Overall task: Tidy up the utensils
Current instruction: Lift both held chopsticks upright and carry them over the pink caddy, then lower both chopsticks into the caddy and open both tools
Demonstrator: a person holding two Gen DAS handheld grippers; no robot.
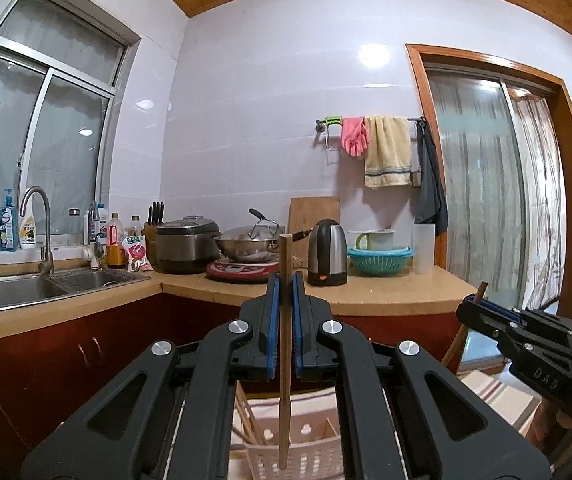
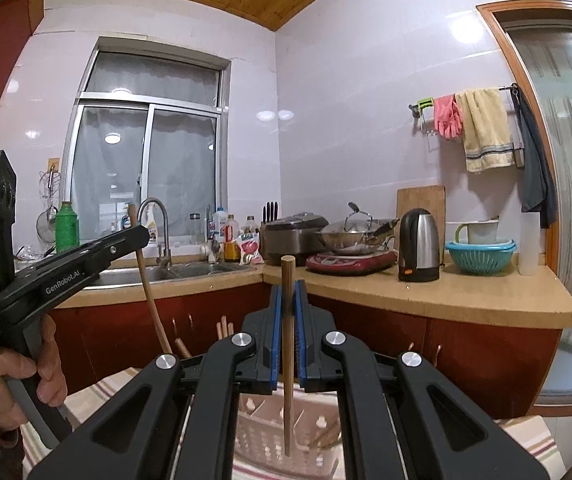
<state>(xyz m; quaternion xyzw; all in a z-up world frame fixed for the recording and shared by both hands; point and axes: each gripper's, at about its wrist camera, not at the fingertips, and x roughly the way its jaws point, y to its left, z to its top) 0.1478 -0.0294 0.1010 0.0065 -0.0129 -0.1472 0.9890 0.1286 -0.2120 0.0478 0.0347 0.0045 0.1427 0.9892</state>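
My left gripper [image 1: 285, 286] is shut on a wooden chopstick [image 1: 284, 360] held upright, its lower tip inside a white slotted utensil basket [image 1: 305, 452] below. My right gripper [image 2: 288, 292] is shut on another wooden chopstick [image 2: 287, 368], also upright, its tip in the same basket [image 2: 270, 436]. The left gripper shows at the left of the right wrist view [image 2: 142, 236] with its chopstick [image 2: 148, 288]. The right gripper shows at the right of the left wrist view [image 1: 470, 305]. More chopsticks [image 2: 225, 328] stand in the basket.
The basket stands on a striped cloth [image 2: 98, 392]. Behind is an L-shaped counter [image 2: 445, 296] with a sink [image 1: 18, 292], rice cooker [image 1: 186, 244], wok [image 1: 250, 244], kettle [image 1: 327, 254] and teal colander [image 1: 379, 258]. A glass door [image 1: 481, 200] is at the right.
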